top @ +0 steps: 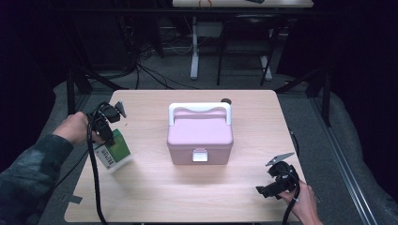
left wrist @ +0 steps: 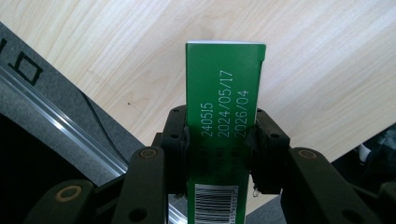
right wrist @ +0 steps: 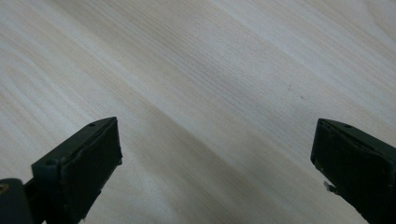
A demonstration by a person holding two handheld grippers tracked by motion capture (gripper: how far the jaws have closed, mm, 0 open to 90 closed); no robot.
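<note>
With the left gripper [left wrist: 219, 140] clamped on only the near end of the green carton [left wrist: 223, 116] at the tabletop's [top: 187, 187] left edge, it risked pivoting loose, while the right gripper [right wrist: 215, 163] hung wide open, empty.

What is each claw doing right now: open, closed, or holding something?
Left claw: closed on the green carton.
Right claw: open, holding nothing, above the table.

Two black jaws of the right gripper [right wrist: 217, 154] stand wide apart, holding nothing, above a pale wooden table [right wrist: 210, 70] with diagonal grain.
</note>
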